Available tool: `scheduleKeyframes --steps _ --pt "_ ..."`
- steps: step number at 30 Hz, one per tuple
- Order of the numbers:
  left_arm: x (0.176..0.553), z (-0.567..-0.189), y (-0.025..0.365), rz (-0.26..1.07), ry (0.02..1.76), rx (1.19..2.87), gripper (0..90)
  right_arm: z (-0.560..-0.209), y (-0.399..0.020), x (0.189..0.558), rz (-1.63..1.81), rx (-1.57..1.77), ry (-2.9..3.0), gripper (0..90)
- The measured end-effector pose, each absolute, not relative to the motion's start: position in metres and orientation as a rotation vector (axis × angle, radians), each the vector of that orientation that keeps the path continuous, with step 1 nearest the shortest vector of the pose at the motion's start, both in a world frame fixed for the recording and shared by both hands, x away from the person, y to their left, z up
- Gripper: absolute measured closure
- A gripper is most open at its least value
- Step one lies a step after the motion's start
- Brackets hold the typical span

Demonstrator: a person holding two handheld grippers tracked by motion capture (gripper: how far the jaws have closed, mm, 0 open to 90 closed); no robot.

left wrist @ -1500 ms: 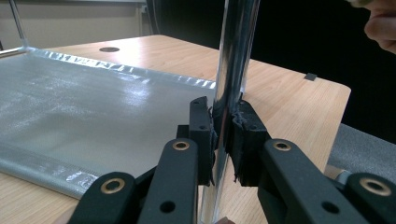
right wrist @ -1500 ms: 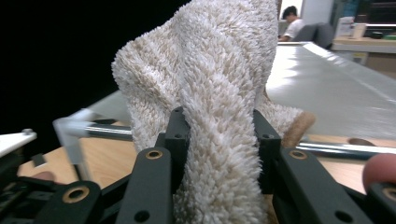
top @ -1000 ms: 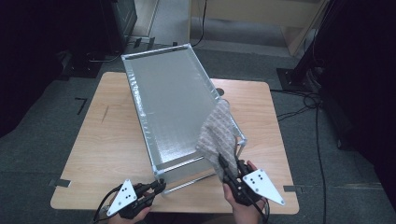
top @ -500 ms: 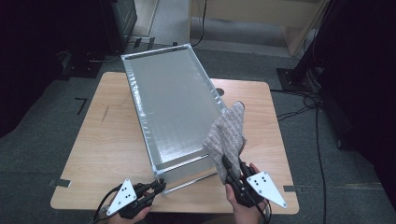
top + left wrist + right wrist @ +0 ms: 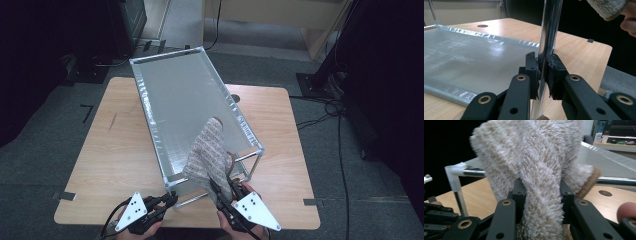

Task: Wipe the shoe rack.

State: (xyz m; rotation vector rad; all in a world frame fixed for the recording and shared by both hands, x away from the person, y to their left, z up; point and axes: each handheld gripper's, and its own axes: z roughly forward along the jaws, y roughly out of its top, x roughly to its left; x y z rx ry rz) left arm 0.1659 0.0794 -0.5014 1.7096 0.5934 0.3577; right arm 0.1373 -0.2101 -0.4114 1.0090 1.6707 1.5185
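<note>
1. At a wooden table (image 5: pixel 115 150), a person works two hand-held grippers at the near end of a metal-framed rack (image 5: pixel 150 115) with a silvery mesh bed, which runs from the near edge toward the far left.

2. The left gripper (image 5: pixel 543 72) has its jaws closed on the rack's upright chrome post (image 5: pixel 550 30) at the near left corner, pads pressed to both sides of the tube.

3. The right gripper (image 5: pixel 541 195) has its jaws clamped on a fluffy cream towel (image 5: pixel 534 157), squeezing a thick fold between the pads.

4. In the high view the towel (image 5: pixel 207 155) stands up from the right gripper (image 5: pixel 225 192) and leans over the rack's near right end, above the mesh and the near rail.

5. The towel looks light, soft and floppy; it will likely sag and swing from any single hold, so a grip near an edge or corner should let it drape flat.

6. Its deep pile should give the pads good purchase, with little risk of slipping.

7. The post looks smooth, stiff and possibly slick; a firm square hold low on the tube seems the best way to steady the frame.
</note>
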Motion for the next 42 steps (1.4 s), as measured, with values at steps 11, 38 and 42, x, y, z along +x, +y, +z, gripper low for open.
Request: scheduleKeyframes --steps 11,38,42 --pt "0.166 -0.501 0.080 0.352 0.590 1.710 80.9 -0.409 -0.260 0.149 1.410 1.172 1.514 67.9" --pt "0.167 -0.502 0.078 0.352 0.597 1.707 80.7 -0.467 -0.326 0.168 1.108 1.568 1.409 68.4" --pt "0.167 -0.502 0.077 0.350 0.601 1.704 80.6 -0.478 -0.315 0.168 1.094 1.594 1.463 68.4"
